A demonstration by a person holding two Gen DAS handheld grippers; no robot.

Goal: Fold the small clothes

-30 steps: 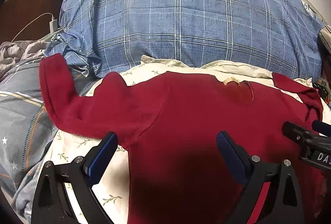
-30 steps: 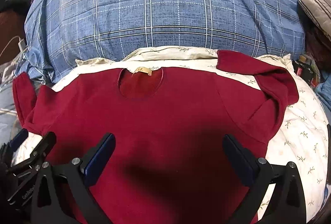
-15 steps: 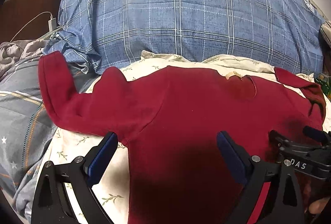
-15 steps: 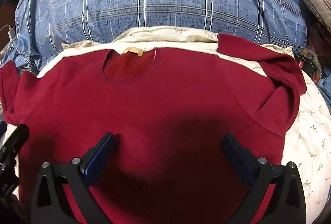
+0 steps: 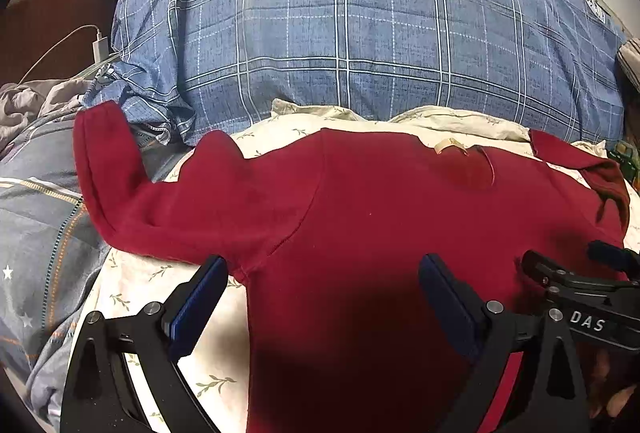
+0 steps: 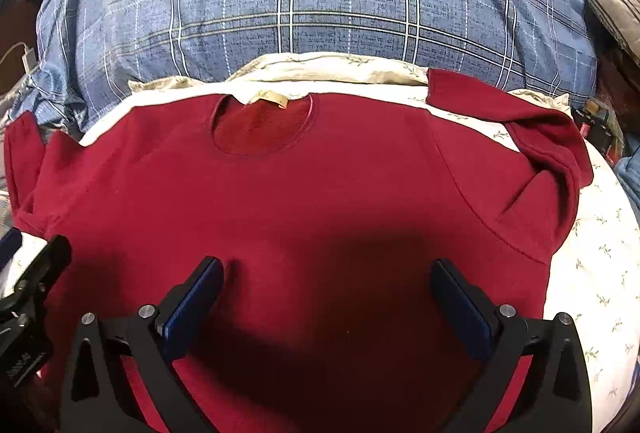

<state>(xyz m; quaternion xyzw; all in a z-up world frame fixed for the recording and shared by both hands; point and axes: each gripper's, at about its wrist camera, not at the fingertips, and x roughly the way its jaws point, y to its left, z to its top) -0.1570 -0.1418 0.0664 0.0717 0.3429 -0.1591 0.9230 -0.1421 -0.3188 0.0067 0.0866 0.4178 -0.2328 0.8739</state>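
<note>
Over the lower body of the red sweatshirt (image 6: 320, 193), the right gripper (image 6: 326, 305) hovers with its 2 blue-padded fingers spread wide and nothing between them; the left gripper (image 5: 320, 297) hangs the same way, jaws apart and empty, above the garment's left side near the armpit seam. The sweatshirt lies face up and mostly flat on a cream leaf-print sheet (image 6: 600, 253), neckline (image 6: 262, 125) toward the far side with its tan label (image 6: 268, 98) showing. It looks like soft, light fleece that will drape and sag the moment it is lifted, so a pinch through a hem, cuff or shoulder seam should hold better than a grab at the flat middle. The left sleeve (image 5: 120, 185) stretches out past the sheet onto a grey patterned quilt (image 5: 36, 233), its cuff just beside the blue plaid duvet (image 5: 360, 53); the right sleeve (image 6: 532, 141) is already doubled back on itself near the sheet's edge. Room is tight beyond the collar, where the duvet bulges up close, and a white charger cable (image 5: 68, 41) lies off to the far left. The bare sheet on either side gives the best space for swinging the sleeves inward.
</note>
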